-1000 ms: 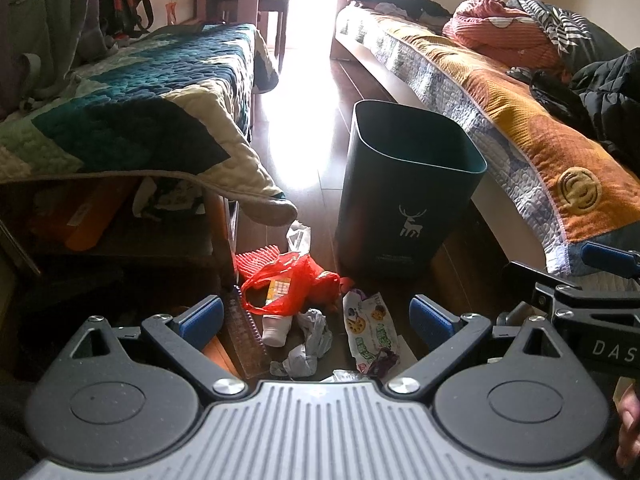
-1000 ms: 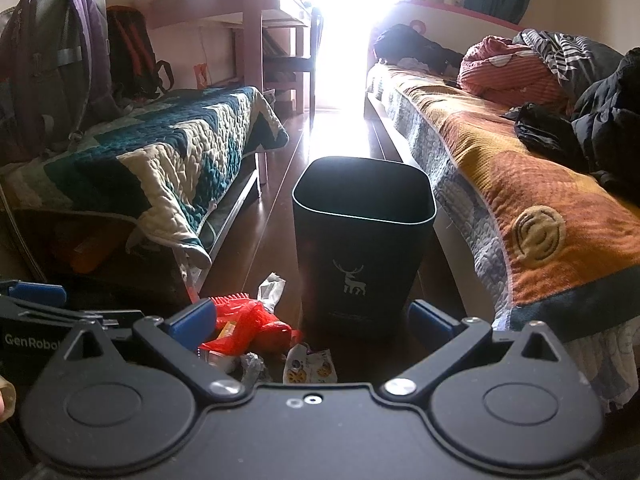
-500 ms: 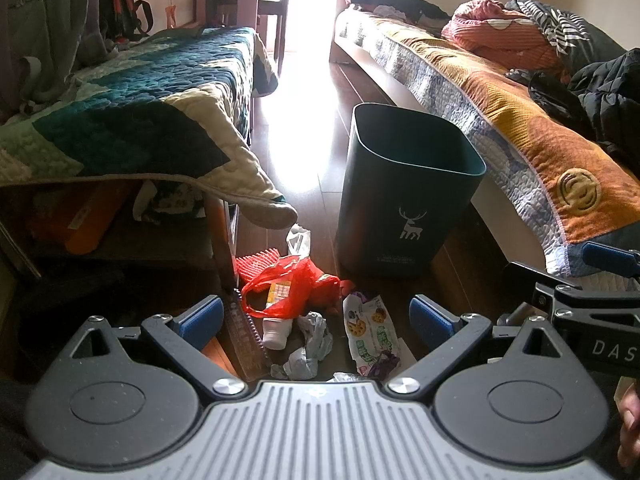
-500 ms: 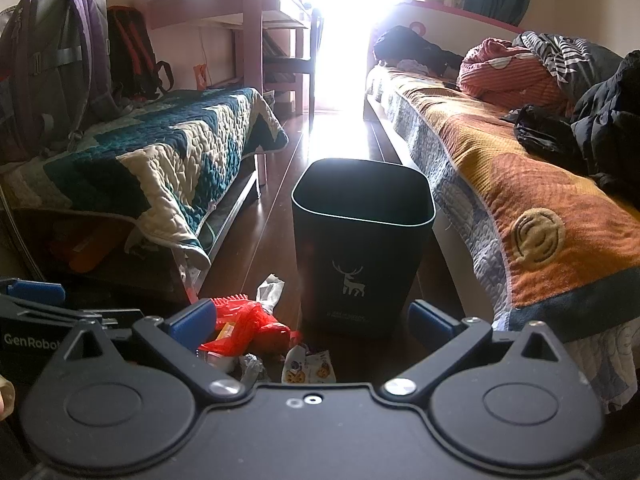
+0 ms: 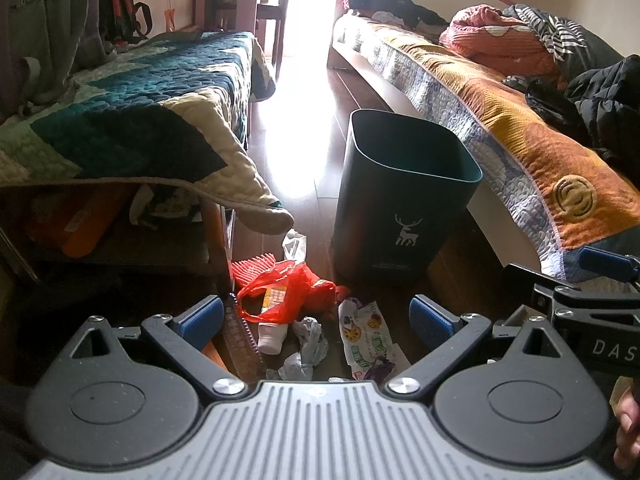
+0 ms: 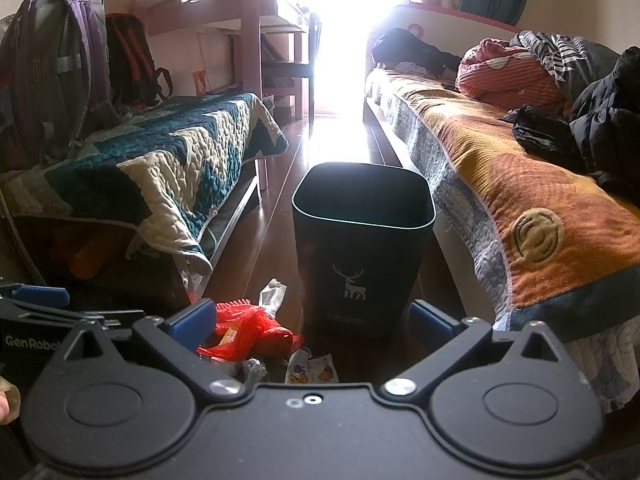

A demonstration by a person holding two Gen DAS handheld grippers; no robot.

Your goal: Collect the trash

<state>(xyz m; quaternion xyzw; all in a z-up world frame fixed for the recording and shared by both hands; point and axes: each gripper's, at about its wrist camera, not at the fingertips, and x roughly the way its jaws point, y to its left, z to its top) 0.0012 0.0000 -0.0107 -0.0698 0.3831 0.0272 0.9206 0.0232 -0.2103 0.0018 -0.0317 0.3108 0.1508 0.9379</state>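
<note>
A dark green bin with a white deer [image 5: 404,196] stands on the wooden floor between two beds; it also shows in the right wrist view [image 6: 360,248]. Trash lies in front of it: a red plastic bag [image 5: 284,292], a white tube [image 5: 272,334], crumpled tissue [image 5: 306,346], a colourful snack wrapper [image 5: 362,334], a red comb [image 5: 252,268]. The red bag [image 6: 252,330] and the wrapper [image 6: 312,370] also show in the right wrist view. My left gripper [image 5: 316,320] is open and empty above the trash. My right gripper [image 6: 312,320] is open and empty, facing the bin.
A bed with a teal quilt [image 5: 132,120] hangs over the left side. A bed with an orange cover [image 5: 520,128] and piled clothes runs along the right. Backpacks [image 6: 60,68] stand at far left. A desk and chair [image 6: 280,40] are at the back.
The left gripper has crept slightly forward and down toward the trash. The right gripper has barely moved. Both stay open.
</note>
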